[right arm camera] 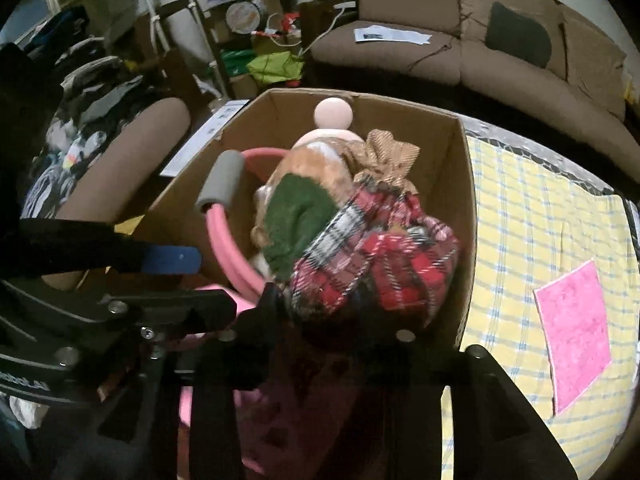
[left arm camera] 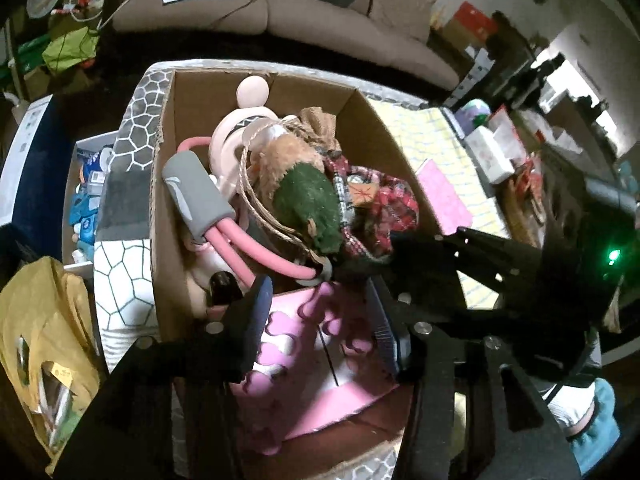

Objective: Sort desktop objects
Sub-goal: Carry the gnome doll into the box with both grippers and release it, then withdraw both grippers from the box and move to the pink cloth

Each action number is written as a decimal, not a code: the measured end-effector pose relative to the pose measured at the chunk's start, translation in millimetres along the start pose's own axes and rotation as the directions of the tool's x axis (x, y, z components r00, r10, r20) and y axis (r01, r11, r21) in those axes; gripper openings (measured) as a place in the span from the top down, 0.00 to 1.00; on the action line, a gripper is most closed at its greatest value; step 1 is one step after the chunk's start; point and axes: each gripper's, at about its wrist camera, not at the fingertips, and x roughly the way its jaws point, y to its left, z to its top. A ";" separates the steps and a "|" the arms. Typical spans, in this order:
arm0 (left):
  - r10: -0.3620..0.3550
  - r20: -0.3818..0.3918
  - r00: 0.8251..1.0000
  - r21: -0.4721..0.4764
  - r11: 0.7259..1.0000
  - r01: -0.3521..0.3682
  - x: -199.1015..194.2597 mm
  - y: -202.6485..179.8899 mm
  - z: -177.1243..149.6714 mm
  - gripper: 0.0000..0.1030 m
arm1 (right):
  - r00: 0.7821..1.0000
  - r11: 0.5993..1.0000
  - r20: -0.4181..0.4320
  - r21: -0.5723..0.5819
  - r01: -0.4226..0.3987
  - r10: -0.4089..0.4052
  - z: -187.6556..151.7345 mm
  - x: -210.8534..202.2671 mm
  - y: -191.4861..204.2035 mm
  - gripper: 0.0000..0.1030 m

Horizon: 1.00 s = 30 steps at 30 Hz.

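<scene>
A cardboard box (left arm camera: 168, 184) holds a plush doll with a green mitten (left arm camera: 308, 200), red plaid cloth (left arm camera: 380, 200), a pink tube with a grey foam handle (left arm camera: 198, 196) and a pale pink round piece (left arm camera: 252, 88). My left gripper (left arm camera: 320, 320) is open over the box's near edge, above a pink cut-out sheet (left arm camera: 304, 344). The right gripper (left arm camera: 400, 248) reaches in from the right onto the plaid cloth. In the right wrist view the box (right arm camera: 460, 184) is below, and my right gripper (right arm camera: 336, 320) is shut on the plaid cloth (right arm camera: 380, 256). The left gripper's blue pad (right arm camera: 172, 260) shows at left.
A yellow checked cloth (right arm camera: 540, 216) covers the table right of the box, with a pink square (right arm camera: 576, 332) on it. A brown sofa (right arm camera: 440, 48) stands behind. A yellow bag (left arm camera: 44, 336) and an open drawer of small items (left arm camera: 86, 200) lie left of the box.
</scene>
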 end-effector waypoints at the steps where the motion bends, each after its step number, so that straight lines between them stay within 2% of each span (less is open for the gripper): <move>1: -0.008 0.002 1.000 -0.003 1.000 0.008 -2.1 -0.1 -0.6 0.55 | 1.000 1.000 -0.008 -0.001 -0.002 0.002 -1.3 -2.1 1.2 0.46; 6: -0.019 0.003 1.000 0.008 1.000 0.019 -6.2 -7.7 -4.3 0.55 | 1.000 0.999 -0.003 -0.029 -0.026 0.026 -23.9 -26.4 9.9 0.38; 10: -0.032 0.007 0.999 -0.013 0.999 0.032 -10.0 -11.1 -9.5 0.54 | 0.999 0.999 0.018 -0.024 -0.040 0.040 -35.4 -47.4 9.8 0.37; 14: -0.029 0.025 0.999 -0.026 0.999 0.029 -19.2 -18.7 -16.3 0.36 | 0.998 0.999 0.049 0.013 -0.040 0.039 -35.8 -65.3 2.2 0.34; 15: -0.025 0.033 0.999 -0.027 0.999 0.026 -22.9 -21.3 -18.4 0.34 | 0.997 0.999 0.063 0.027 -0.041 0.039 -35.1 -70.9 -0.6 0.30; 17: -0.012 0.048 0.999 -0.025 1.000 0.013 -29.3 -24.7 -21.4 0.15 | 0.996 0.998 0.079 0.047 -0.045 0.041 -34.6 -77.5 -4.2 0.20; 19: 0.011 0.080 0.997 -0.024 1.000 -0.009 -39.4 -28.6 -25.9 0.07 | 0.994 0.997 0.096 0.062 -0.050 0.044 -34.6 -85.5 -6.7 0.18; 23: 0.013 0.109 0.994 -0.033 0.999 -0.010 -57.0 -35.4 -34.5 0.01 | 0.994 0.997 0.109 0.061 -0.038 0.031 -38.6 -96.9 -5.5 0.07; 24: 0.024 0.116 0.993 -0.026 0.999 -0.021 -60.6 -37.4 -37.0 0.01 | 0.993 0.997 0.111 0.064 -0.039 0.032 -39.6 -99.3 -4.3 0.02; 30: 0.113 0.151 0.982 -0.002 0.993 -0.114 -76.1 -48.9 -60.6 0.00 | 0.992 0.997 0.119 0.064 -0.042 0.034 -52.4 -108.2 4.4 0.00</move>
